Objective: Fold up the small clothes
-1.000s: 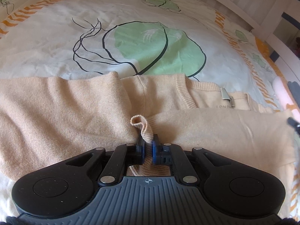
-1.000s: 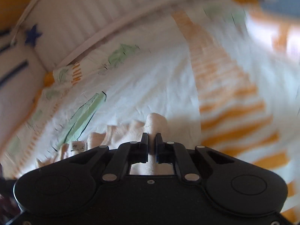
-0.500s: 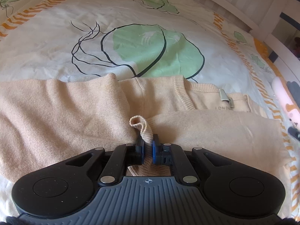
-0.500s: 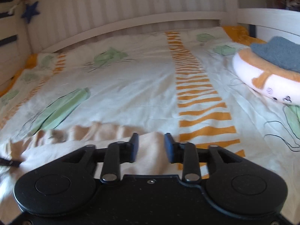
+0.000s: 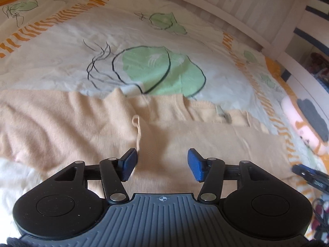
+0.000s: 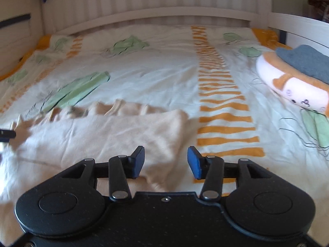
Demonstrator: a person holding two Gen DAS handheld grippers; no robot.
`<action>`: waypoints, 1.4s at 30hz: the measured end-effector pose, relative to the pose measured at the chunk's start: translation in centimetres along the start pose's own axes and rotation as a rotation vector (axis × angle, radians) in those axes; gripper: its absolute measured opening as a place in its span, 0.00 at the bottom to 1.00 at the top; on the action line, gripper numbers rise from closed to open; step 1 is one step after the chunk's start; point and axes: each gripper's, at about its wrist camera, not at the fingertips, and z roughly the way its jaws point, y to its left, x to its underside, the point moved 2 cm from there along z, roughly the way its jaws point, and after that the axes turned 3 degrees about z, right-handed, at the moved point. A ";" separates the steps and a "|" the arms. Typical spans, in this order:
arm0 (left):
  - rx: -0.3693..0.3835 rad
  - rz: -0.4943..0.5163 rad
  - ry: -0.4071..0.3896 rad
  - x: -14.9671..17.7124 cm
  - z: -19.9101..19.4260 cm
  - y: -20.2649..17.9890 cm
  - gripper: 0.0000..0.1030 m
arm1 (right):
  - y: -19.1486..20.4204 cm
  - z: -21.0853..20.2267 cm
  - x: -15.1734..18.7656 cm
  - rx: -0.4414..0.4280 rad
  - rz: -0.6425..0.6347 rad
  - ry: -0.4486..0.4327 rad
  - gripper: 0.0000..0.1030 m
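A cream knit sweater (image 5: 67, 121) lies flat on the bed, its lower part folded up over the body and its neck label (image 5: 223, 113) showing. My left gripper (image 5: 162, 163) is open just above the folded layer, with the curled hem corner (image 5: 136, 123) ahead of it. The sweater also shows in the right wrist view (image 6: 102, 135). My right gripper (image 6: 165, 162) is open above its right end, holding nothing.
The bed cover (image 5: 61, 65) is white with green leaf prints and orange stripes (image 6: 222, 107). A white slatted bed frame (image 6: 156, 14) rings the far side. A pink and orange plush (image 6: 287, 84) with a grey cloth (image 6: 306, 61) on it lies at the right.
Both grippers have let go of the sweater and opened: the right first, the left within the last half second. The folded layer now lies flat, and both grippers have drawn back a little.
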 end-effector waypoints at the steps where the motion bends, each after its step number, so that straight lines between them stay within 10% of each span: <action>1: 0.002 0.005 0.019 0.6 -0.3 -0.1 0.59 | 0.1 0.7 0.4 0.013 -0.008 0.029 0.54; 18: -0.007 0.027 0.178 11.2 -9.2 -0.6 0.77 | 0.8 -9.3 4.9 -0.128 0.112 0.151 0.58; 27: -0.032 0.064 0.214 14.3 -10.2 -0.9 0.81 | 0.7 -11.9 10.0 -0.003 0.098 0.359 0.58; 32: 0.007 -0.015 0.134 14.6 -12.0 0.0 0.81 | 2.6 -14.0 8.4 0.013 0.034 0.215 0.60; 35: 0.018 -0.080 0.042 13.8 -13.5 1.0 0.81 | 4.4 -14.8 7.2 -0.041 0.013 0.107 0.78; 42: -0.059 -0.192 -0.119 9.4 -16.0 5.7 0.85 | 9.3 -10.9 6.5 -0.192 -0.028 0.074 0.78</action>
